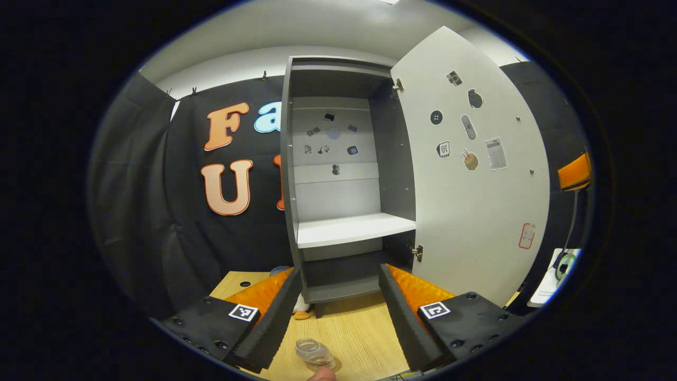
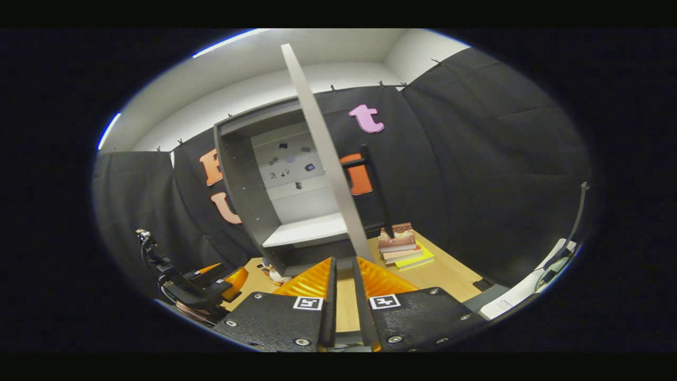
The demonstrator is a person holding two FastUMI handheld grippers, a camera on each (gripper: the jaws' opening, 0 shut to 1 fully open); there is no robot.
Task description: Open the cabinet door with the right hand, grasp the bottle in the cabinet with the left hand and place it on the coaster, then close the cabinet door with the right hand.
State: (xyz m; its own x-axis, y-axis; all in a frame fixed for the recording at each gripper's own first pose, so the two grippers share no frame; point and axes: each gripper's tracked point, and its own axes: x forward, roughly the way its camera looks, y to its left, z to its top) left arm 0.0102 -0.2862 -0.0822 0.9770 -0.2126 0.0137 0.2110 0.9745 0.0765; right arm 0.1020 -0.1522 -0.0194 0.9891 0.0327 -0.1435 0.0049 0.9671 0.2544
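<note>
Now my left tool (image 1: 333,312) hangs wide above the bottle (image 1: 315,353) on the desk (image 1: 359,328), apparently let go. My right tool (image 2: 342,296) pinches the open cabinet door (image 2: 328,159) edge, ready to swing it closed.

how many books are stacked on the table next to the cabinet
4, as far as the right gripper view shows: one pile of flat books on the light wooden table, right of the open grey cabinet, yellow one at the bottom. Thinner ones may be hidden.
</note>
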